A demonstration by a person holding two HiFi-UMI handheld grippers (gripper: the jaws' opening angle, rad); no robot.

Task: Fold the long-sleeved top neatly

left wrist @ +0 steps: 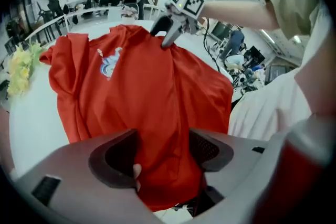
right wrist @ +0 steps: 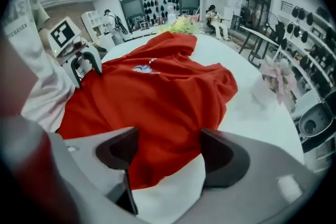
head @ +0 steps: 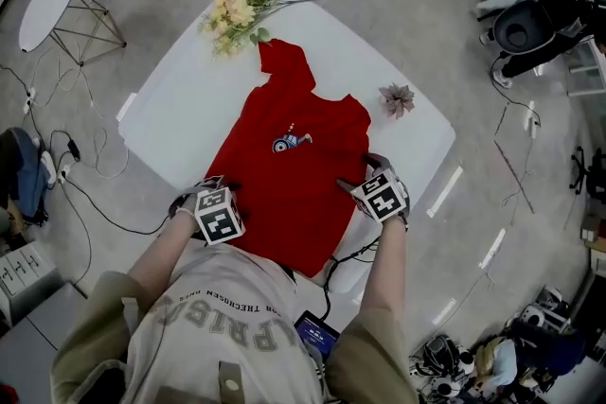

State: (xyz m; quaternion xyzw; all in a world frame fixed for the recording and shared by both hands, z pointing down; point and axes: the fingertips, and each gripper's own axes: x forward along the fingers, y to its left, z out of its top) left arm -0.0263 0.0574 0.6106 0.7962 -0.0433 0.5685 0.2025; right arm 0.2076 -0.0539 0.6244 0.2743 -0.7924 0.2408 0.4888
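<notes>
Red top [head: 298, 175] lies mid white table [head: 417, 147]. We have left gripper [left wrist: 163, 152] at its 8 o'clock and right gripper [right wrist: 165, 152] at 4, both gaping wide, cloth between jaws, unpinched. Step looks like grabbing the side edges; next we pinch and fold inward.

The red long-sleeved top [head: 294, 184] covers the middle of the white desk [head: 166, 132], leaving bare strips along its left and right sides where a hand could pass. A yellow flower bouquet [head: 237, 12] crowds the far corner, just beside the top's far end. A small pink flower [head: 397, 98] stands near its right shoulder.
</notes>
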